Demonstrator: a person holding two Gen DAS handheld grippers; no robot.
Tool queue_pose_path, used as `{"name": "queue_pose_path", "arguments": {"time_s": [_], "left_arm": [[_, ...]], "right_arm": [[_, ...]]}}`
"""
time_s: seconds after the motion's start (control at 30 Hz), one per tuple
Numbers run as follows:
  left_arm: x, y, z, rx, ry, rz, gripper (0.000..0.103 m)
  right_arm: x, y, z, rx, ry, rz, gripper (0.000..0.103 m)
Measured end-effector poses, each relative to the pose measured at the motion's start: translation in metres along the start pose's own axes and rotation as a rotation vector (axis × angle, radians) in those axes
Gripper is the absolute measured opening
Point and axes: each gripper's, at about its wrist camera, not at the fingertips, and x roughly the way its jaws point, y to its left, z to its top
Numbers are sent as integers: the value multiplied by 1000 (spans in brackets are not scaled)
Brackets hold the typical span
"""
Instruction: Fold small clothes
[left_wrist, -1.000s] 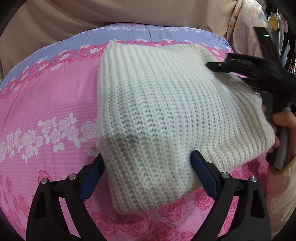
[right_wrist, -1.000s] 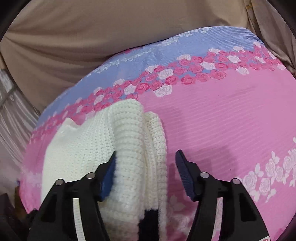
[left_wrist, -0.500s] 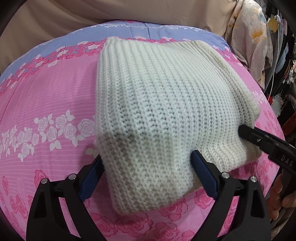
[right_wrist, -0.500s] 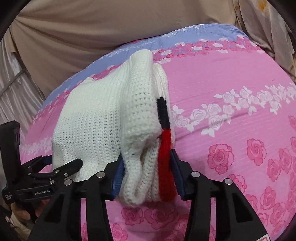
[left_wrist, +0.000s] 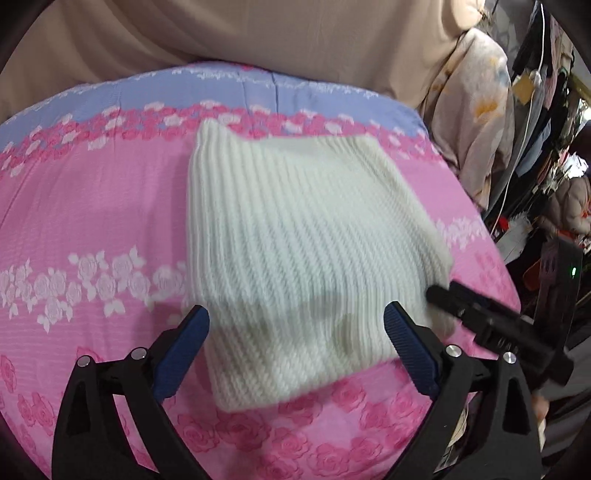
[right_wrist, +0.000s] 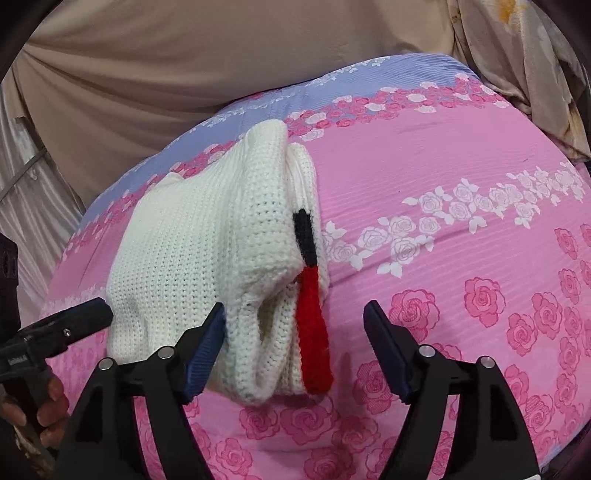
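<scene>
Now R gripper (right_wrist: 293, 354) opening round folded sweater (right_wrist: 207, 251) on bedsheet (right_wrist: 443, 177).

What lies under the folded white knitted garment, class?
The white knitted garment rests on the pink rose-print bedsheet. A red and black trim shows between its layers; anything else tucked inside is covered.

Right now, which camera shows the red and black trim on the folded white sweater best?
The right wrist view: the red and black trim runs down the near open edge of the white sweater, in sharp focus. The left wrist view shows only the plain knit top of the sweater, blurred, with no trim visible.
</scene>
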Motion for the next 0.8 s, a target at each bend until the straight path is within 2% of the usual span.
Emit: {"name": "queue_pose_path", "arguments": {"time_s": [0.17, 0.27, 0.3, 0.33, 0.37, 0.4, 0.47, 0.5, 0.57, 0.63, 0.67, 0.73, 0.8], "left_arm": [[12, 2, 19, -32, 16, 30, 94], [20, 3, 24, -27, 14, 66, 94], [22, 3, 25, -24, 11, 75, 94], [24, 3, 26, -21, 10, 86, 94], [26, 3, 26, -15, 8, 99, 94], [28, 2, 26, -7, 6, 115, 94], [35, 3, 26, 2, 16, 143, 94], [38, 4, 25, 2, 21, 148, 95], [44, 5, 25, 5, 30, 161, 96], [43, 6, 24, 9, 21, 166, 97], [43, 7, 24, 5, 23, 160, 97], [41, 11, 22, -18, 30, 138, 98], [39, 14, 20, -36, 35, 109, 98]], "right_arm": [[-2, 9, 10, 0, -23, -2, 77], [-15, 23, 19, -57, -120, -53, 77], [-18, 28, 22, -85, -148, -55, 72], [-21, 34, 24, -112, -174, -52, 59], [-19, 37, 25, -132, -177, -48, 50], [-14, 39, 26, -151, -164, -50, 45], [16, 34, 25, -190, -88, -139, 38], [39, 26, 23, -181, -21, -151, 40], [40, 13, 26, -94, -12, -69, 40], [27, 11, 31, -69, -40, -58, 41], [20, 11, 32, -62, -58, -56, 46], [13, 8, 32, -48, -59, -36, 72], [17, 5, 29, -40, -27, -22, 84]]}}
